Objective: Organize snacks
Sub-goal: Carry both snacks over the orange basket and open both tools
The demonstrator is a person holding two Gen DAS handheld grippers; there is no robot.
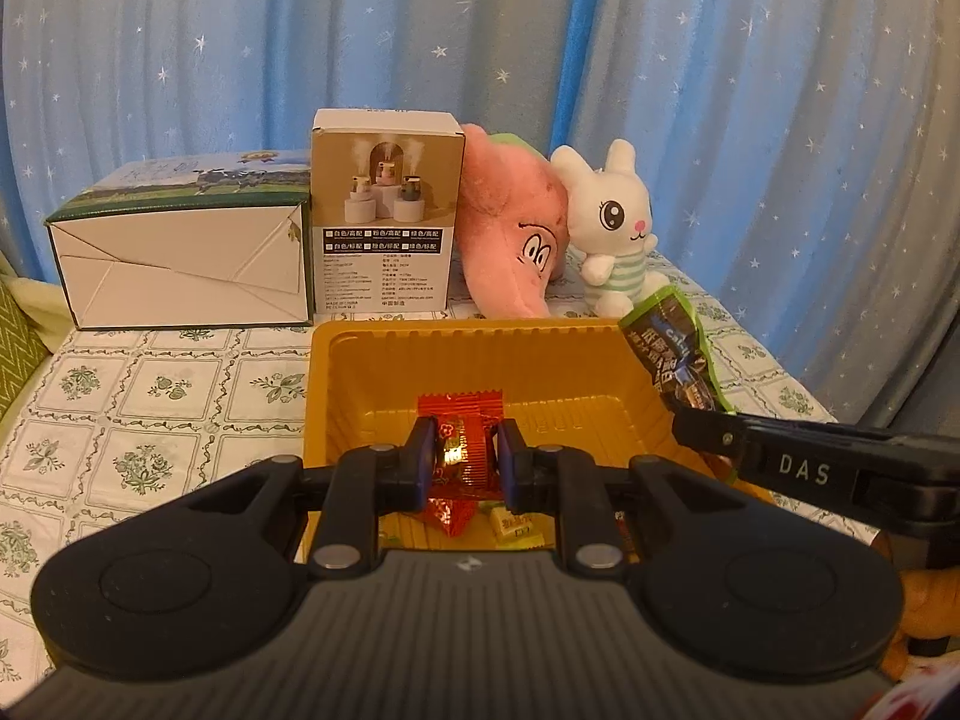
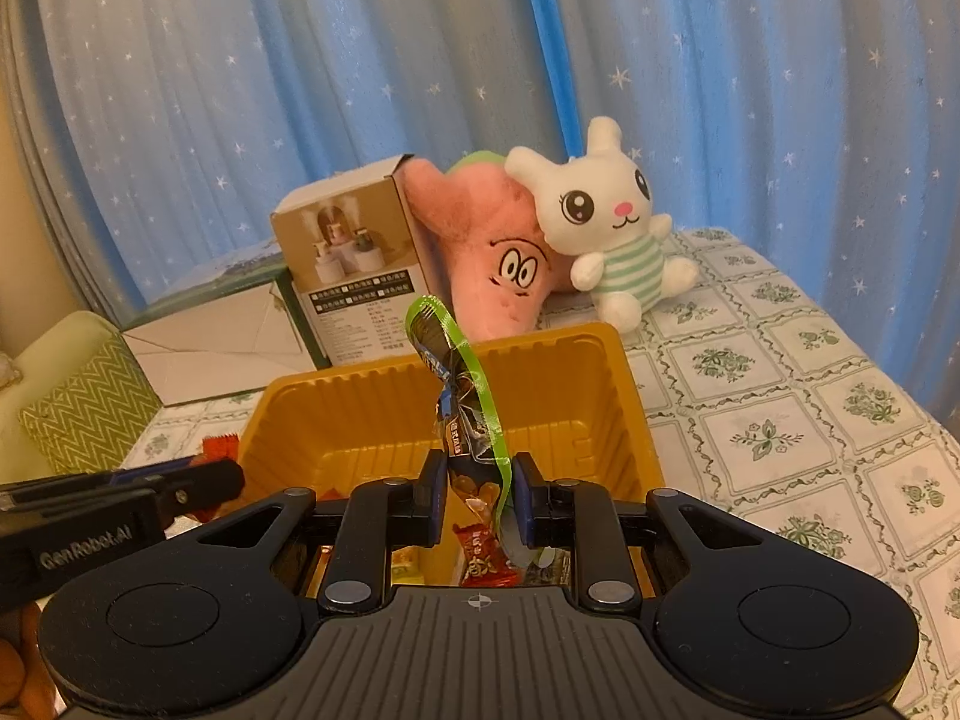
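Observation:
A yellow plastic tray (image 1: 336,372) (image 2: 372,396) sits on the patterned tablecloth. My left gripper (image 1: 463,450) hangs over the tray's near part, shut on a red candy wrapper (image 1: 462,441). My right gripper (image 2: 480,483) is shut on a black-and-green snack packet (image 2: 462,396), which stands up above the tray. From the left wrist view, that snack packet (image 1: 675,354) rises over the tray's right rim, with the right gripper's finger (image 1: 708,429) below it. Small wrapped snacks (image 1: 513,525) (image 2: 483,558) lie in the tray under both grippers.
At the back stand a white and green carton (image 1: 180,264), a brown product box (image 1: 387,210), a pink plush (image 1: 516,240) and a white rabbit plush (image 1: 618,222). A blue star curtain (image 1: 240,42) hangs behind. A green cushion (image 2: 84,414) lies left.

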